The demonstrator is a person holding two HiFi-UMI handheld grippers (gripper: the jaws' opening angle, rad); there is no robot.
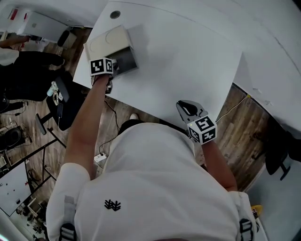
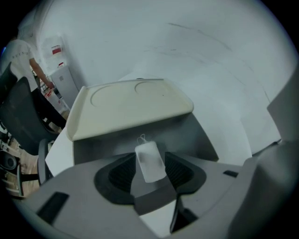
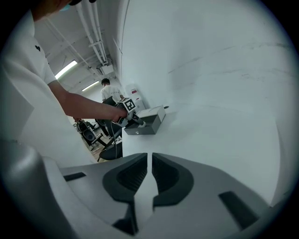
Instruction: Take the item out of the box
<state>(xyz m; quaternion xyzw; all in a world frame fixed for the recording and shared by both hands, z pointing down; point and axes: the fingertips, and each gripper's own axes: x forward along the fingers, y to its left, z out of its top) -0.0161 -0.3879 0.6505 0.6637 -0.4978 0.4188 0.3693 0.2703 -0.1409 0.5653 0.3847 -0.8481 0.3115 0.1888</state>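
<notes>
An open box point(image 1: 123, 60) with a cream lid point(image 1: 109, 40) folded back sits at the far left corner of the white table point(image 1: 188, 61). My left gripper point(image 1: 114, 69) reaches into its front. In the left gripper view a small frosted white pouch point(image 2: 149, 161) with a wire loop on top leans between the left gripper point(image 2: 150, 181) jaws, in front of the box's grey inner wall point(image 2: 187, 135) and under the lid point(image 2: 128, 107). The jaws stand wide, and I see no squeeze on the pouch. My right gripper point(image 1: 186, 107) rests at the near table edge, shut and empty point(image 3: 149, 175).
The table's left and near edges drop to a wooden floor point(image 1: 237, 127). A black office chair point(image 1: 63, 101) and a person in dark clothes point(image 1: 28, 66) are at the left. A round cable hole point(image 1: 114, 14) lies behind the box.
</notes>
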